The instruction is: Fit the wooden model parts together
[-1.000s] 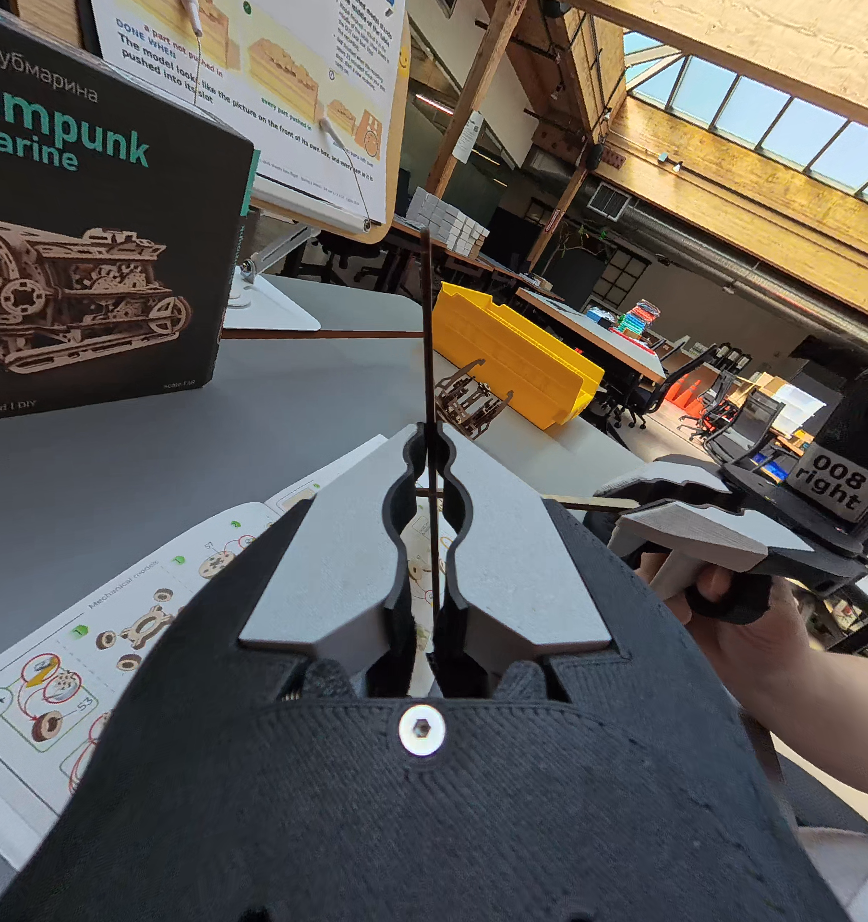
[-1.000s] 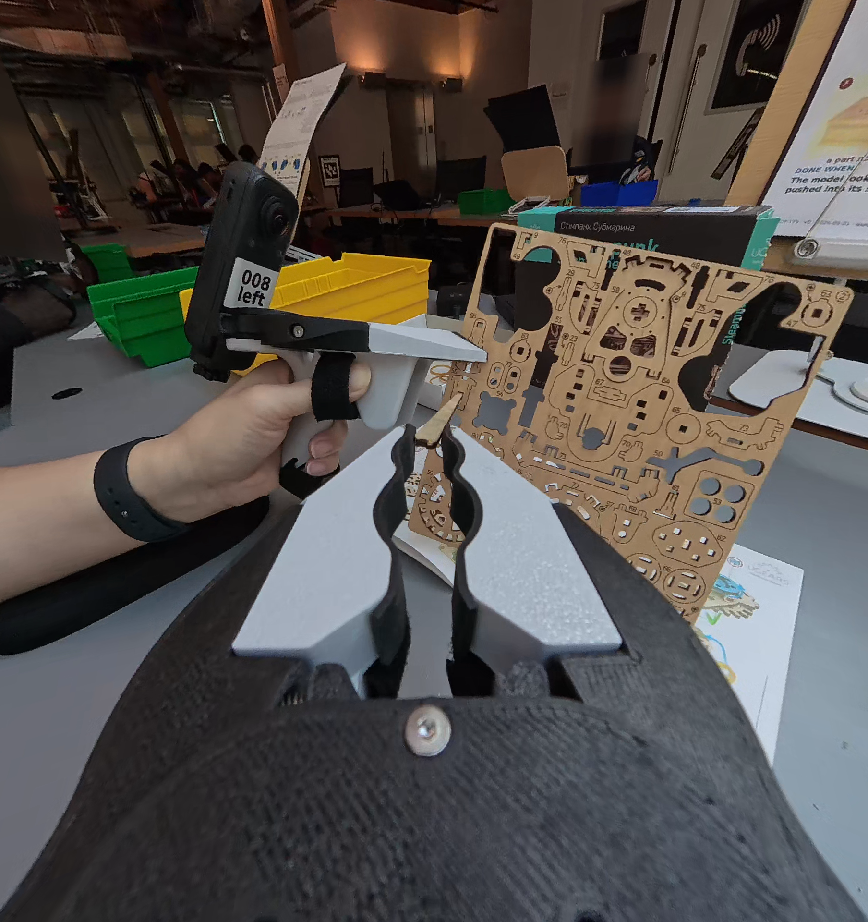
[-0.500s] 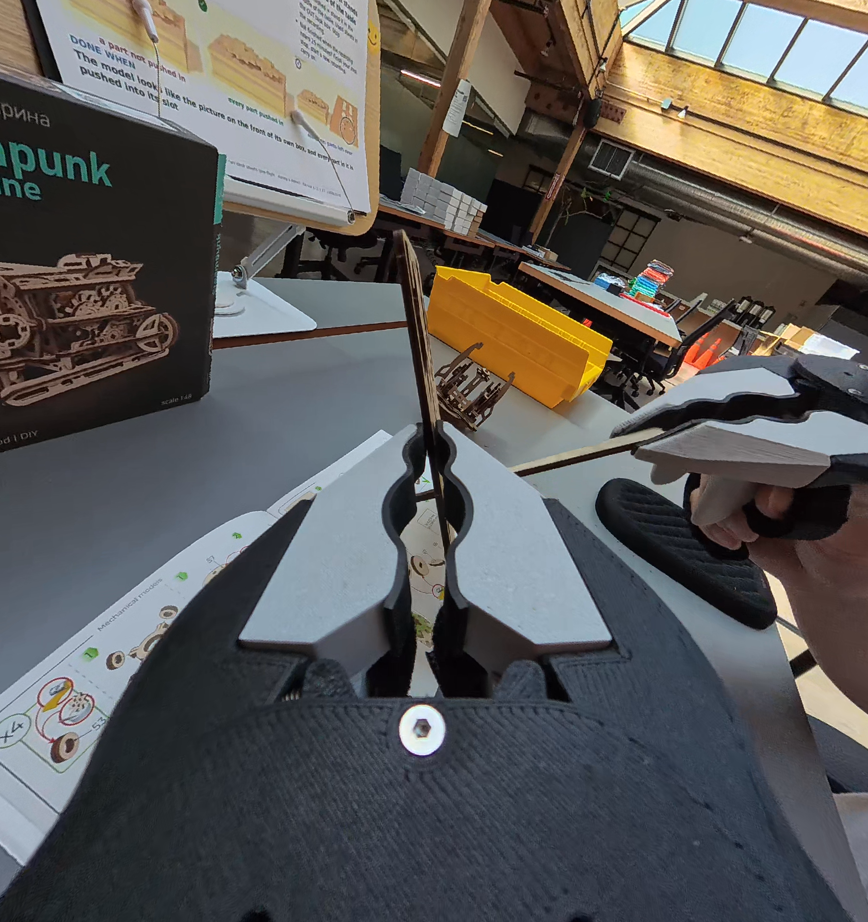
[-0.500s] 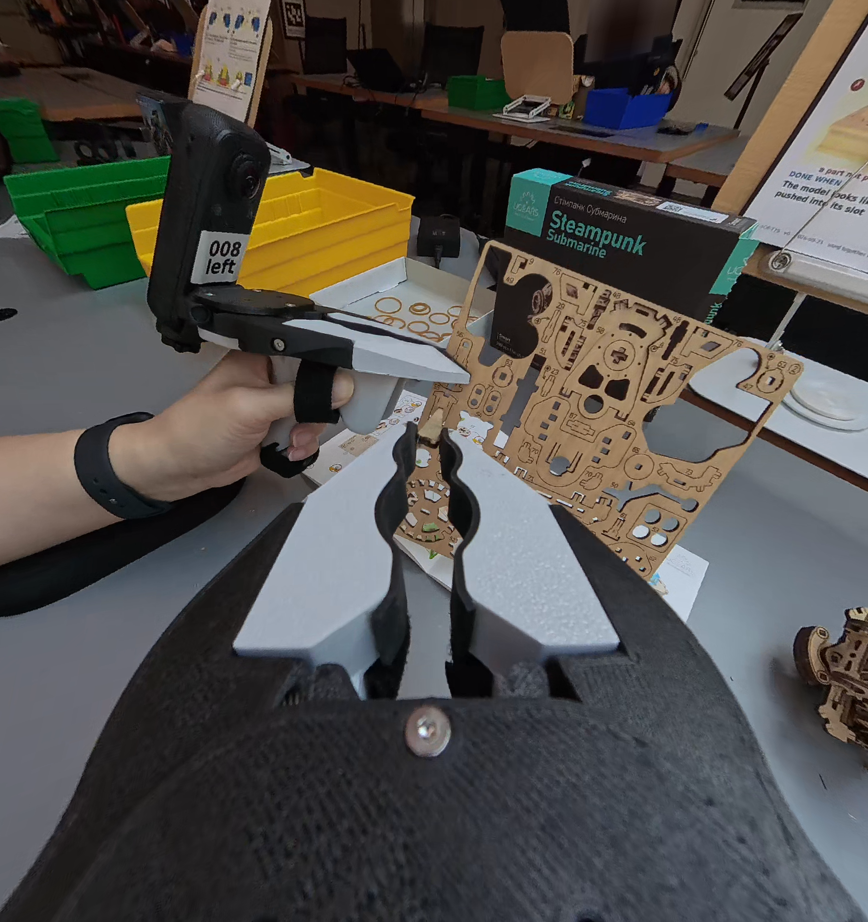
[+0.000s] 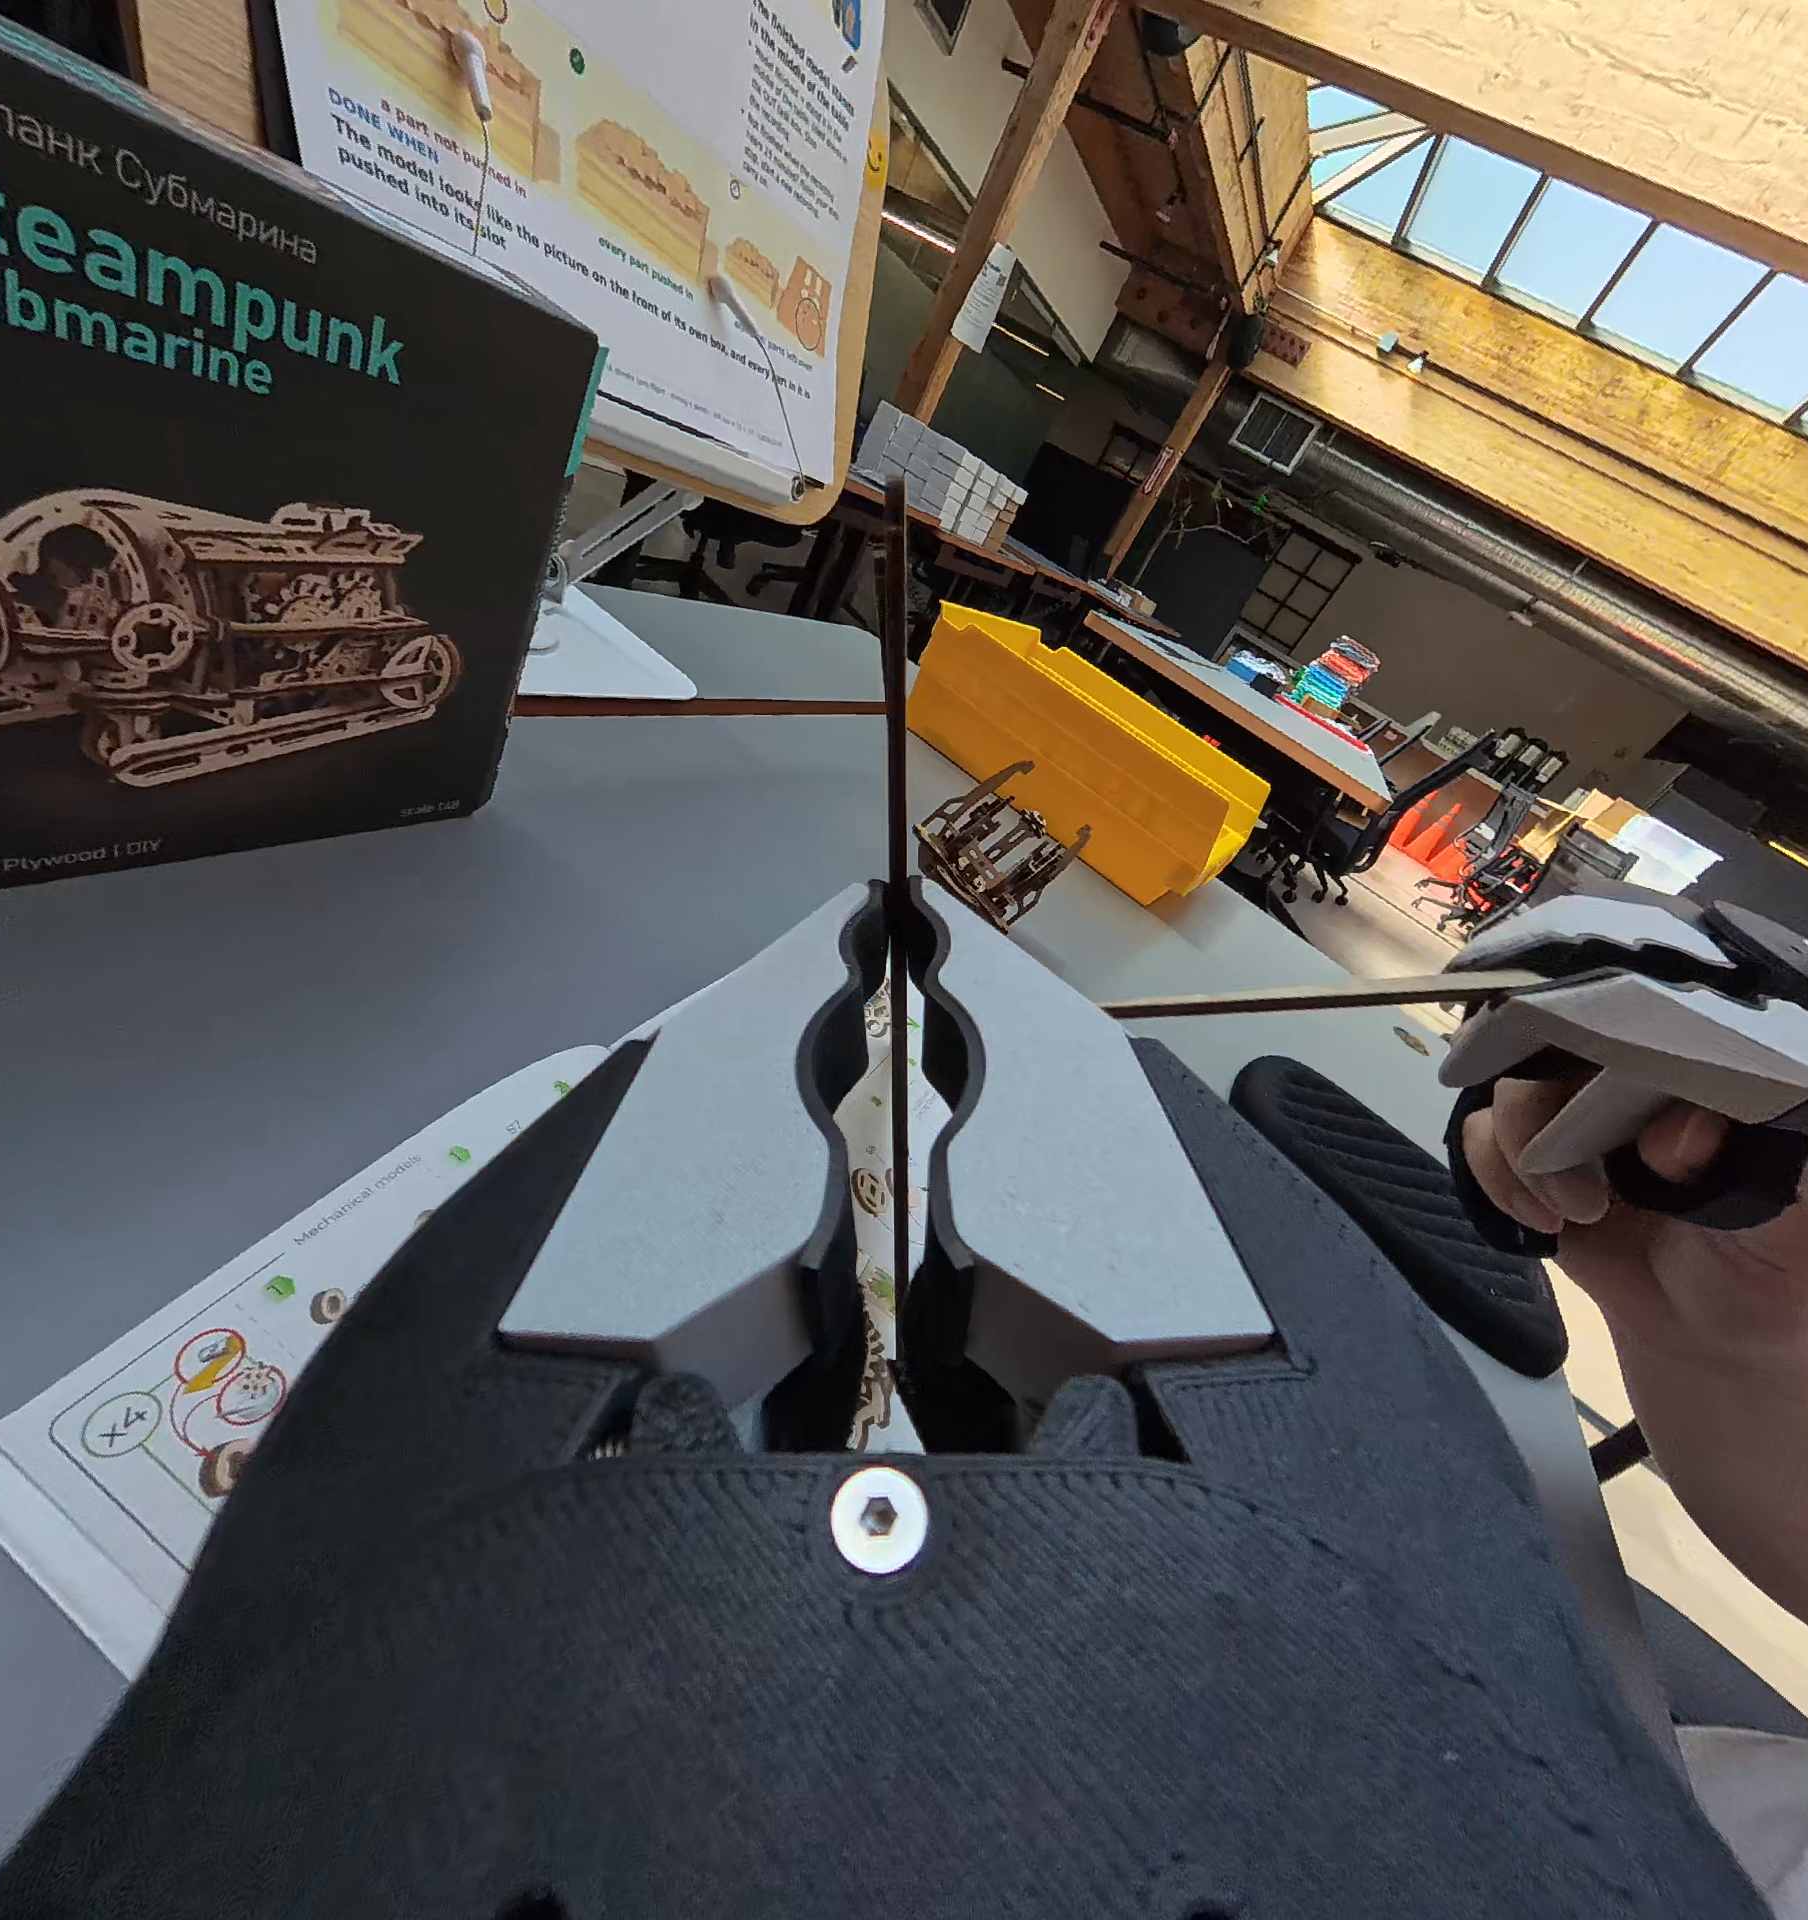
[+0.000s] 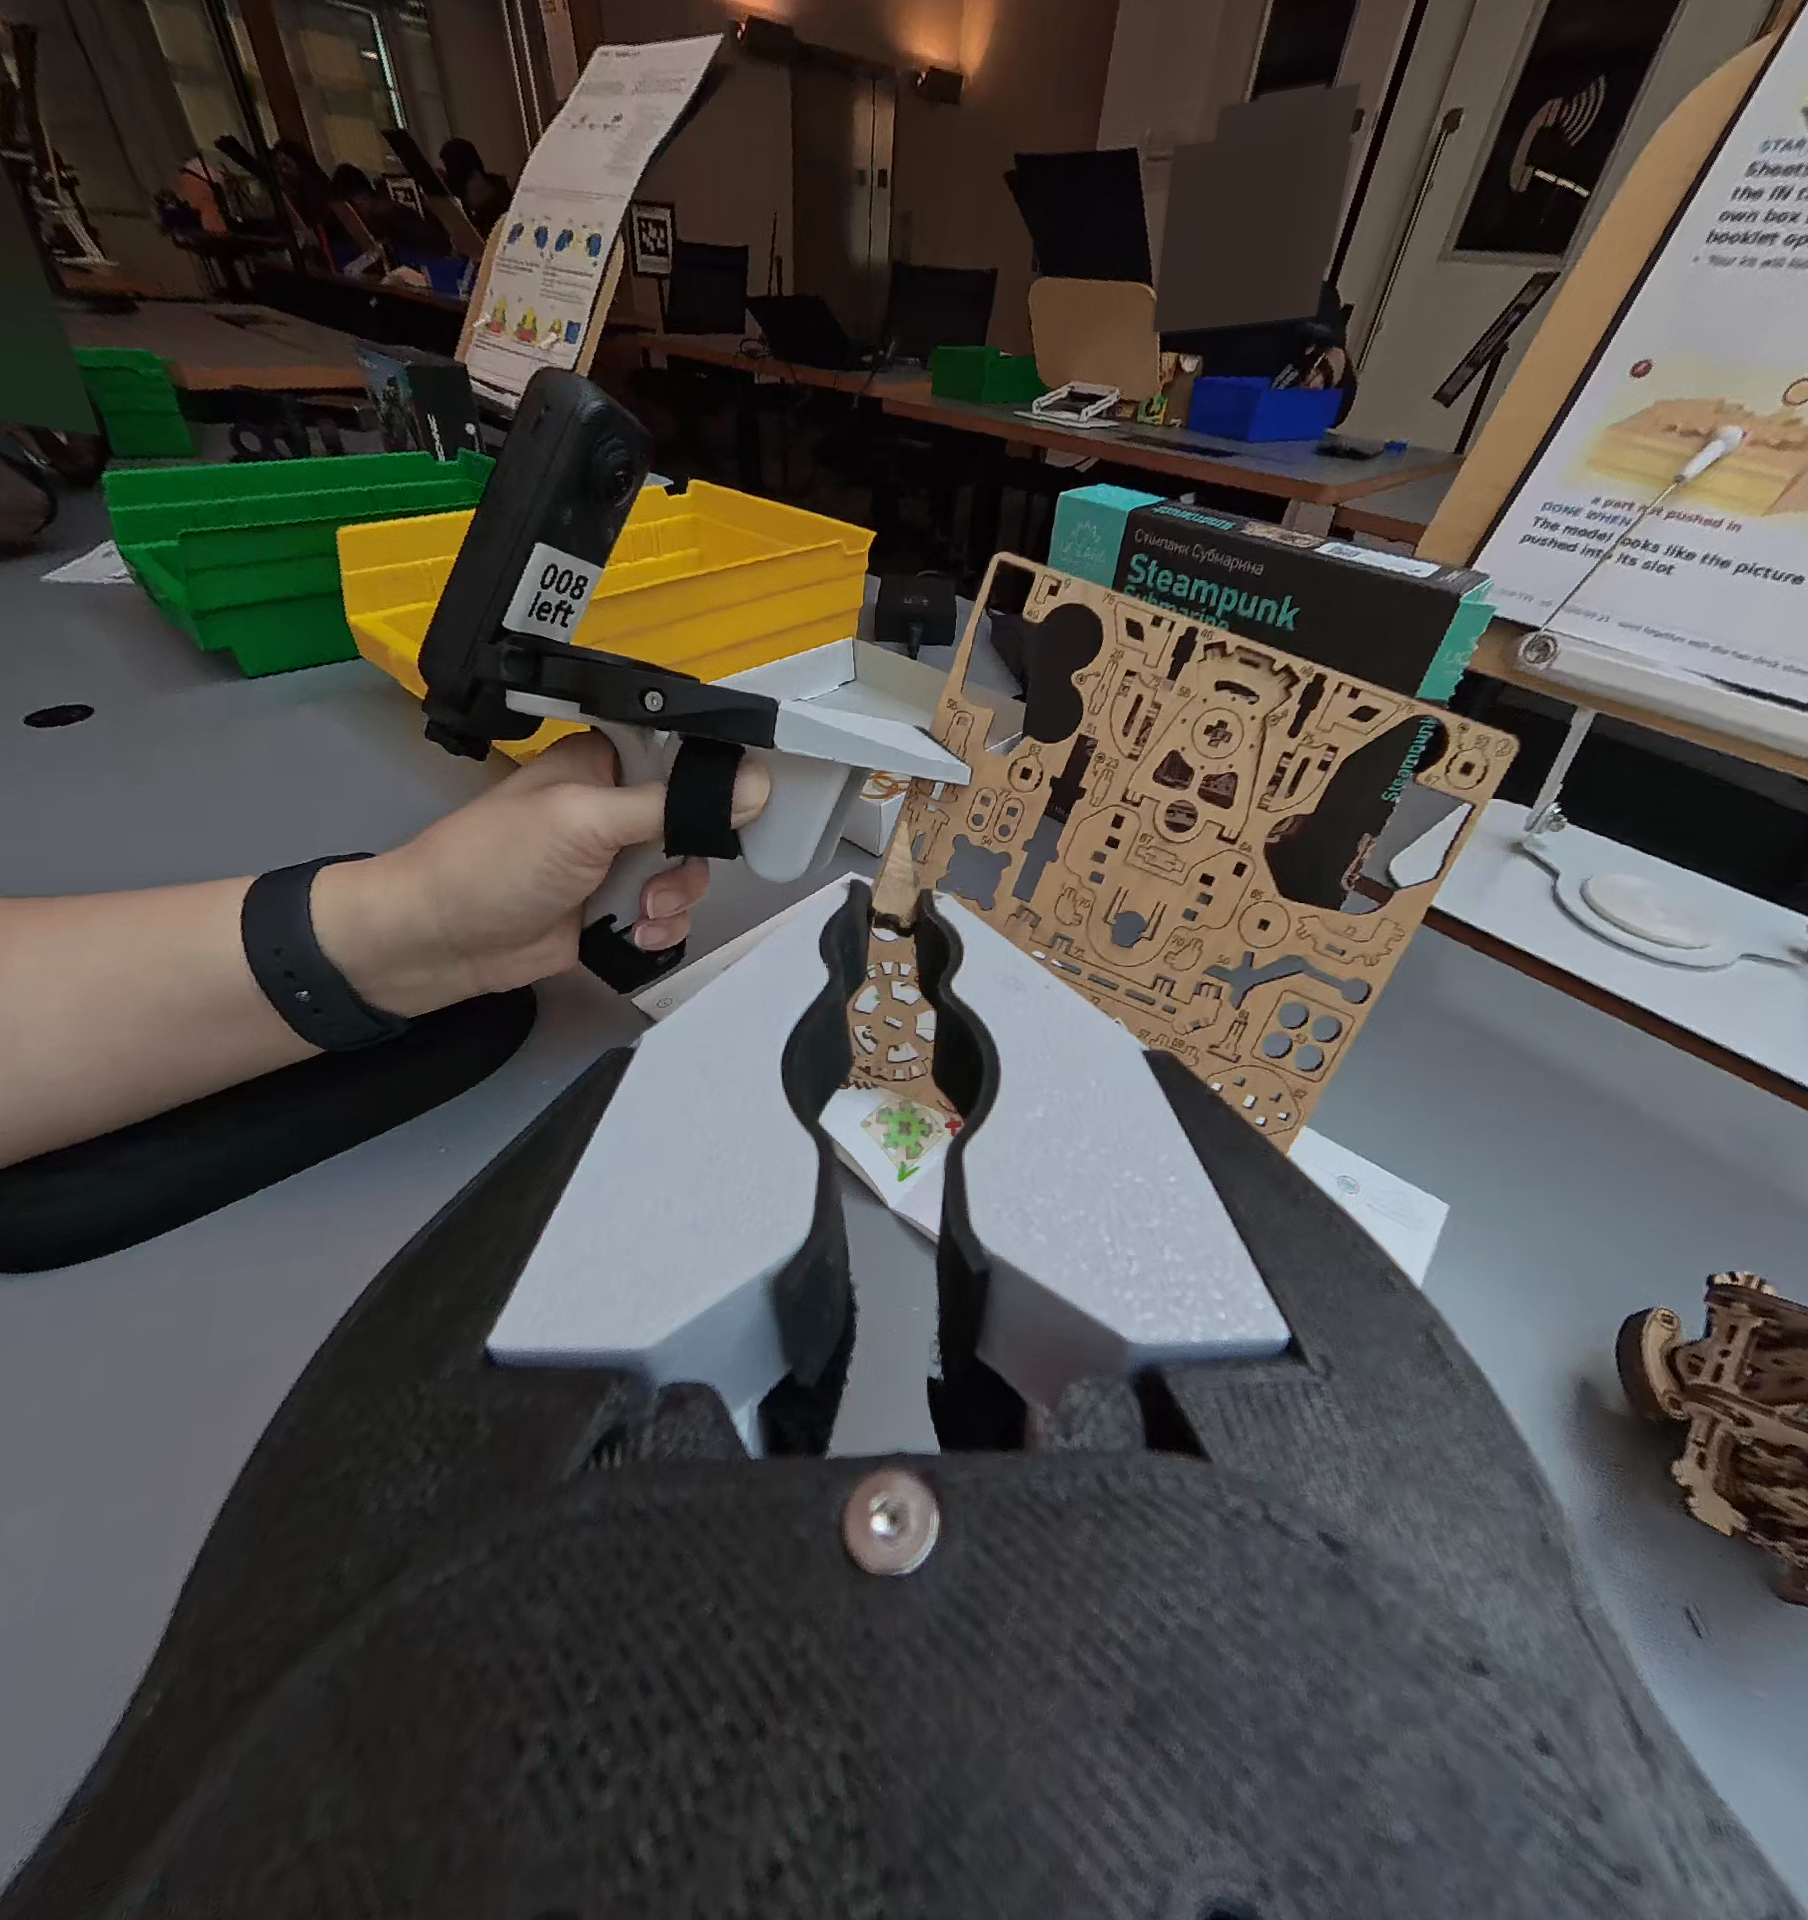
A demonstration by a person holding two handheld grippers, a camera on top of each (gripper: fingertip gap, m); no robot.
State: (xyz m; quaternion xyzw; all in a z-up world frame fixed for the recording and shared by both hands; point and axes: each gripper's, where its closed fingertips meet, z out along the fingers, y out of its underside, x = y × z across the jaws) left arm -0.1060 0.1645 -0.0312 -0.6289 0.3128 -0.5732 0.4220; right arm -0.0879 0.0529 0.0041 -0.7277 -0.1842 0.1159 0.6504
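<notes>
My left gripper (image 5: pixel 892 904) is shut on a laser-cut plywood parts sheet (image 5: pixel 895 675), held upright and seen edge-on as a thin dark line. The right wrist view shows the sheet's face (image 6: pixel 1191 831) with many cut-outs, and the left gripper (image 6: pixel 931 764) clamped on its left edge. My right gripper (image 6: pixel 892 909) is shut on a thin wooden stick (image 6: pixel 898 873) that points at the sheet's lower left. In the left wrist view the right gripper (image 5: pixel 1492 997) holds the stick (image 5: pixel 1295 1003) level, its tip a short way right of the sheet.
A partly built wooden model (image 5: pixel 993 847) (image 6: pixel 1762 1423) stands on the grey table. The kit box (image 5: pixel 204 520), an instruction board (image 5: pixel 588 208), a yellow bin (image 5: pixel 1087 727) and green bins (image 6: pixel 256 551) stand around. An open booklet (image 5: pixel 204 1371) and black wrist rests (image 5: pixel 1399 1195) lie nearby. From either gripper's tips it is about 25 cm to the partly built wooden model (image 6: pixel 1762 1423).
The right gripper has drawn back to the right, so the stick no longer reaches the sheet. The sheet leaned left half a second ago and stands upright again.
</notes>
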